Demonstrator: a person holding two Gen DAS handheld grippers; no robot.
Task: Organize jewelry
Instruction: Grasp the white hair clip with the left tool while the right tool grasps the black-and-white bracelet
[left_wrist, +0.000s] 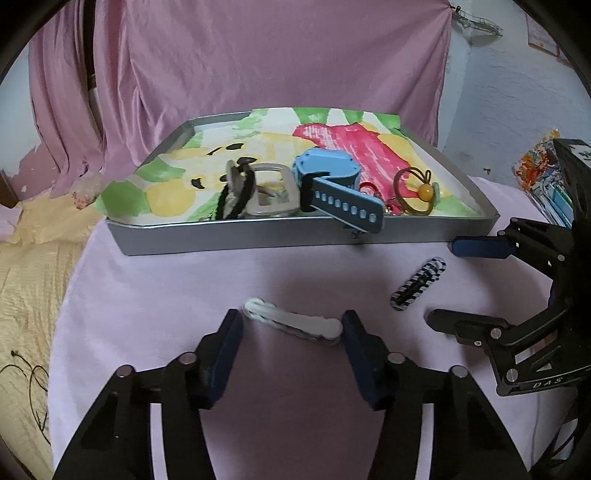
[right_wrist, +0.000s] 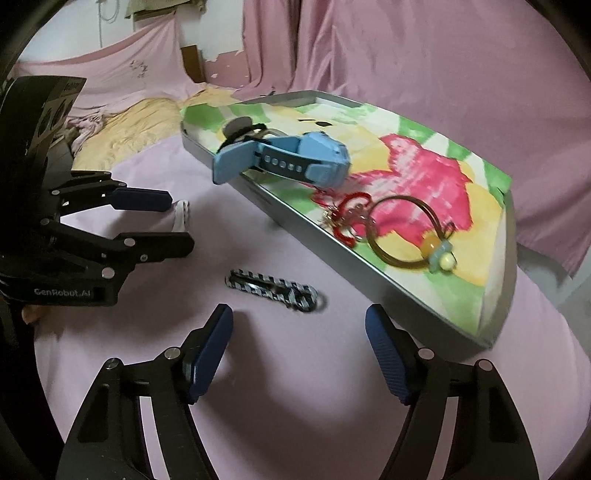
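Here your left gripper (left_wrist: 291, 325) brackets the white braided hair clip (left_wrist: 291, 322), fingers spread, nothing gripped; your right gripper (right_wrist: 299, 325) gapes emptily before the checkered hair clip (right_wrist: 273, 290), both pieces outside the tray (left_wrist: 236, 240).

Home bedroom: yellow bedspread (left_wrist: 26, 266), draped pink sheets (left_wrist: 240, 55).
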